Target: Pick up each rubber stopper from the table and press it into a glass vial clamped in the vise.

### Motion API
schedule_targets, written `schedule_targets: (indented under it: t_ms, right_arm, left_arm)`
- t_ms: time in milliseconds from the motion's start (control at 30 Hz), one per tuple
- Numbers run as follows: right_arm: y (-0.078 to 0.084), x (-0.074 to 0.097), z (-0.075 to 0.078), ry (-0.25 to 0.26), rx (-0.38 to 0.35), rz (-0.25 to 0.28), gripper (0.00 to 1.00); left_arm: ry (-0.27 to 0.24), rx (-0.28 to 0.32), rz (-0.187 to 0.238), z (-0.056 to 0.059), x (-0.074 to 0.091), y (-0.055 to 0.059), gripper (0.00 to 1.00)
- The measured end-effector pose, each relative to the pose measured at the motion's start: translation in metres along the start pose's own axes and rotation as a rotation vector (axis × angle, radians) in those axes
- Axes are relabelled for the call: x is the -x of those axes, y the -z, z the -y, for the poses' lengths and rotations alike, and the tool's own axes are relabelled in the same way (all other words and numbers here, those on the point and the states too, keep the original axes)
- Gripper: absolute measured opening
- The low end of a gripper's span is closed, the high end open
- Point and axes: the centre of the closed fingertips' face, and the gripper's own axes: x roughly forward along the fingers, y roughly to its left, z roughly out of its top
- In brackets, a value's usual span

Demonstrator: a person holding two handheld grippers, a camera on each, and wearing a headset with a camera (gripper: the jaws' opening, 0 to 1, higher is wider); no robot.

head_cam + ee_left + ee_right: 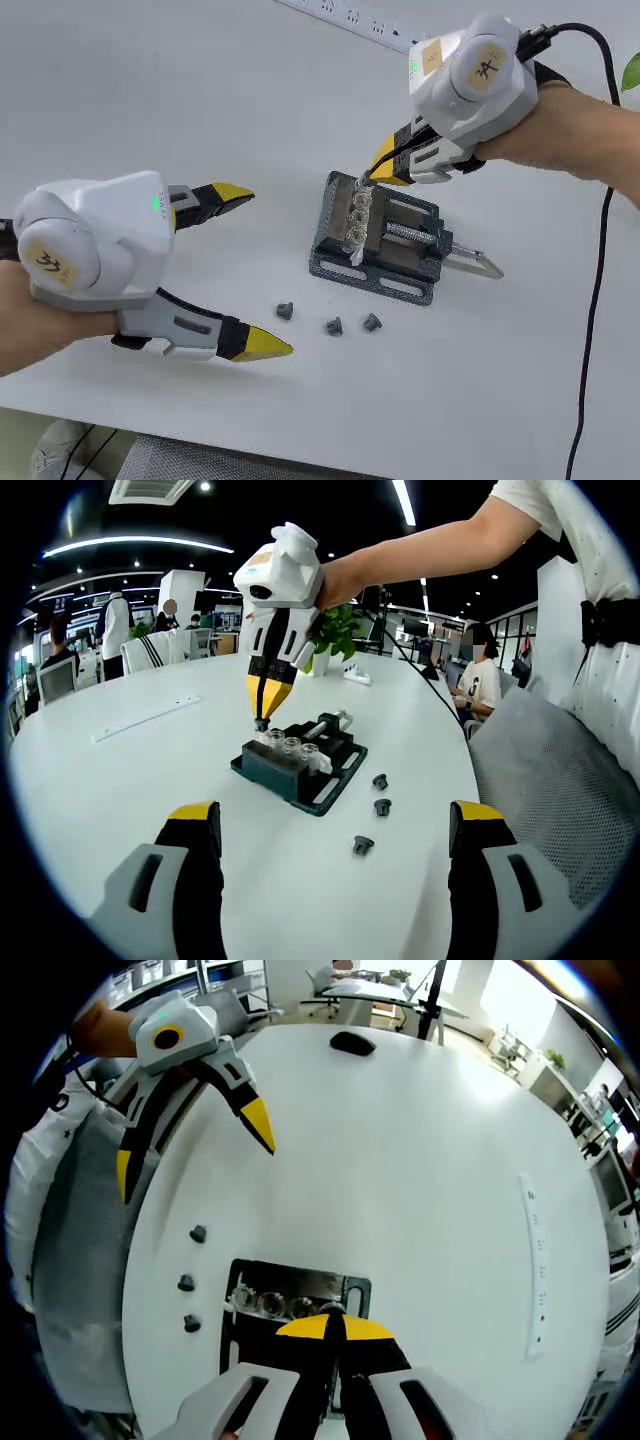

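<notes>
- A small dark pinched stopper (260, 724) is seen at the tip of the right tool (372, 176), whose jaws are drawn together on it. It is held at the mouth of the end vial (362, 197), at the far end of the row. Whether it touches the glass cannot be told.
- The pressing-in step is judged to be in hand. For the next move, the stopper should be kept square to the vial mouth and pushed straight down, with gentle force, since glass is involved.
- The glass vials (357, 220) stand upright in a row, clamped in the vise (420, 262). The others look open.
- Three loose stoppers (334, 326) lie on the table (200, 80) just in front of the vise, well apart from the right tool.
- The left tool (266, 270) is held above the table near the loose stoppers, with its jaws wide apart and nothing between them.
</notes>
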Motion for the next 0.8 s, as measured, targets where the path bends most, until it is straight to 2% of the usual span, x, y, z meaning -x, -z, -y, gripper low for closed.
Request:
schedule_targets:
  t_ms: [267,367,800]
  right_arm:
    - [-0.0012,0.0000,-0.0024,-0.004,0.026,-0.037,0.00]
    - [0.0013,0.0008,0.0007,-0.008,0.005,-0.036,0.00]
    - [0.0011,0.0002,-0.0015,-0.005,0.003,-0.045,0.00]
  left_arm:
    - [-0.001,0.001,0.004,-0.0008,-0.0007,-0.0012,0.94]
    - [-0.001,0.003,0.006,-0.0015,-0.0010,-0.0018,0.94]
    - [-0.006,0.004,0.007,-0.0034,-0.0006,-0.0021,0.94]
